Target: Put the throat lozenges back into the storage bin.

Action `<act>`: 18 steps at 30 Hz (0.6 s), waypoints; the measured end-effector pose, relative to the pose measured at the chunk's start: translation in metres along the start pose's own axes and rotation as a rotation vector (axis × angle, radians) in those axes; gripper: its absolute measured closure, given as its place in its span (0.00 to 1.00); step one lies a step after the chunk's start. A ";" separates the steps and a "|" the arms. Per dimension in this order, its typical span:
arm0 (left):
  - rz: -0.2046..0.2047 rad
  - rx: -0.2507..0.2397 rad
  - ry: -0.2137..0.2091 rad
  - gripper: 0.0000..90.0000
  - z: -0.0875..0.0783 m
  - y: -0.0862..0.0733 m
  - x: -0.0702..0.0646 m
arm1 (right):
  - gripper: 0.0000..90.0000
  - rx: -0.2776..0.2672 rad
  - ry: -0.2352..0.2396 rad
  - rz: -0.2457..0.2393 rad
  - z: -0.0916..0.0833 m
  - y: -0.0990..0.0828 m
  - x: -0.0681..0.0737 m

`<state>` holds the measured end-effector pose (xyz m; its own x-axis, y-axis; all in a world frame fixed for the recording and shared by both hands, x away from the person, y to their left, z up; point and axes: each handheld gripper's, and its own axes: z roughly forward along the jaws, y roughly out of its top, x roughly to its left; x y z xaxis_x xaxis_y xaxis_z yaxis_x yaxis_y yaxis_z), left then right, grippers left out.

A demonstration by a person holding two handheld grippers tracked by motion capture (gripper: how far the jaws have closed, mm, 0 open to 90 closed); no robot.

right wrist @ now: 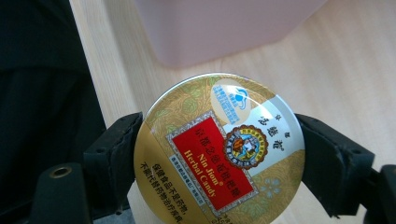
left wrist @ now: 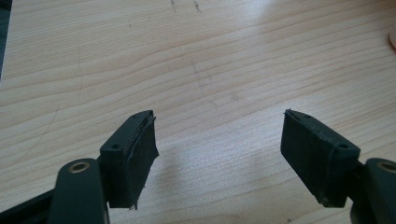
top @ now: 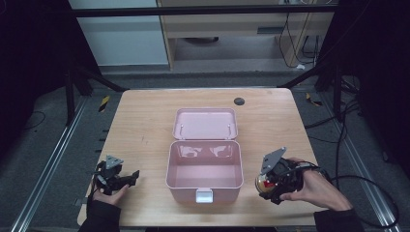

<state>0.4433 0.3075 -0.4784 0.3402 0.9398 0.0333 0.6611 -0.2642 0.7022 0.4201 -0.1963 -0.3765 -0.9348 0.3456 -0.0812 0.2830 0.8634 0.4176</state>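
A pink box (top: pixel 204 169) stands open in the middle of the wooden table (top: pixel 145 125), its lid (top: pixel 205 123) laid back flat behind it. To the right of the box, my right gripper (top: pixel 265 182) is shut on a round gold candy tin (right wrist: pixel 219 149) with a red "Nin Jiom Herbal Candy" label; the tin (top: pixel 262 182) hangs just above the table near its front edge. The pink box wall (right wrist: pixel 224 28) lies just ahead of the tin. My left gripper (top: pixel 133 177) rests low at the table's front left, open, with bare wood between its fingers (left wrist: pixel 133 158).
A small dark round disc (top: pixel 239 101) sits near the table's far edge. The box has a white latch (top: pixel 203 195) on its front wall. Cables trail from the right gripper over the table's right side. Dark floor and metal frame rails surround the table.
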 end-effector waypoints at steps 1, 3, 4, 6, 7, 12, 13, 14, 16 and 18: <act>0.001 0.000 0.000 0.29 0.000 0.000 0.000 | 0.23 -0.007 -0.005 -0.001 -0.003 0.002 -0.001; 0.001 0.001 -0.001 0.29 0.000 0.000 0.000 | 0.23 -0.020 -0.013 -0.005 -0.010 0.008 -0.001; 0.001 0.001 -0.001 0.29 0.000 0.000 0.000 | 0.23 -0.020 -0.013 -0.005 -0.010 0.008 -0.001; 0.001 0.000 -0.001 0.29 0.000 0.000 0.000 | 0.23 -0.030 -0.014 -0.014 -0.018 0.017 -0.002; 0.001 0.000 -0.001 0.29 0.000 0.000 0.000 | 0.23 -0.030 -0.014 -0.014 -0.018 0.017 -0.002; 0.000 0.001 -0.002 0.29 0.000 0.000 0.000 | 0.23 -0.058 -0.018 -0.021 -0.030 0.031 -0.005; 0.000 0.001 -0.002 0.29 0.000 0.000 0.000 | 0.23 -0.063 -0.020 -0.032 -0.031 0.034 -0.006; 0.001 0.001 -0.002 0.29 0.000 0.000 0.000 | 0.23 -0.066 -0.025 -0.034 -0.032 0.037 -0.006; 0.000 0.001 -0.002 0.29 0.000 0.000 0.000 | 0.23 -0.077 -0.025 -0.043 -0.035 0.044 -0.007; 0.000 0.001 -0.002 0.29 0.000 0.000 0.000 | 0.23 -0.086 -0.029 -0.053 -0.038 0.051 -0.007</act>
<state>0.4433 0.3074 -0.4783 0.3417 0.9393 0.0319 0.6616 -0.2645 0.7016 0.4325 -0.1687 -0.3208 -0.9411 0.3118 -0.1309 0.2125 0.8464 0.4883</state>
